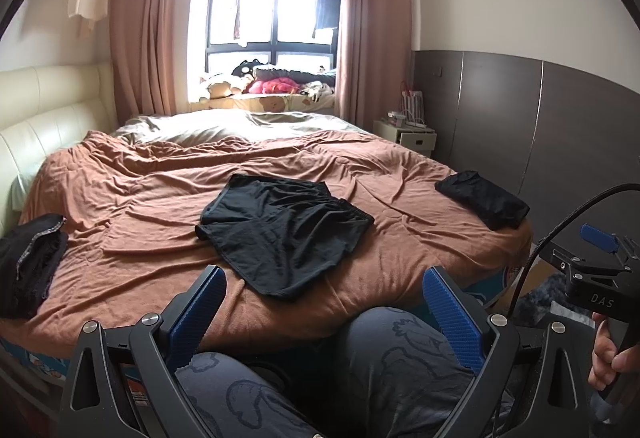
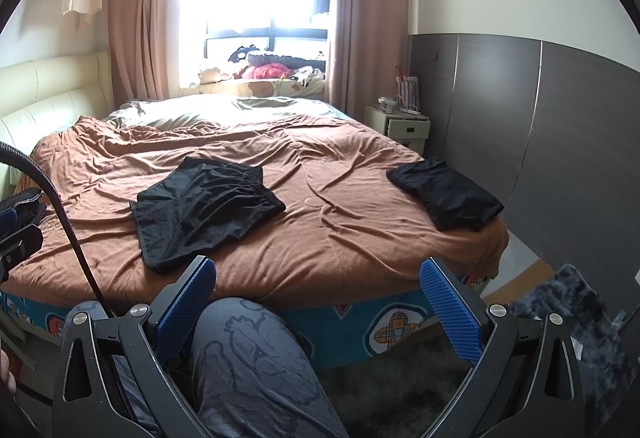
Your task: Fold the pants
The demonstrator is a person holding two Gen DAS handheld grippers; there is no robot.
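A pair of black shorts [image 1: 286, 228] lies spread and rumpled on the brown bedspread [image 1: 160, 194], near the foot edge; it also shows in the right wrist view [image 2: 204, 206]. My left gripper [image 1: 324, 278] is open and empty, held back over the person's knees short of the bed edge. My right gripper [image 2: 320, 270] is open and empty too, level with the foot of the bed and right of the shorts. The right gripper's body shows at the right of the left wrist view [image 1: 592, 278].
A folded black garment [image 1: 484, 204] lies at the bed's right corner [image 2: 444, 198]. A dark pile of clothes [image 1: 28, 262] sits at the left edge. A cream headboard [image 1: 48, 110] is left, a nightstand [image 1: 408, 136] and grey wall panels right, a dark rug [image 2: 568, 322] on the floor.
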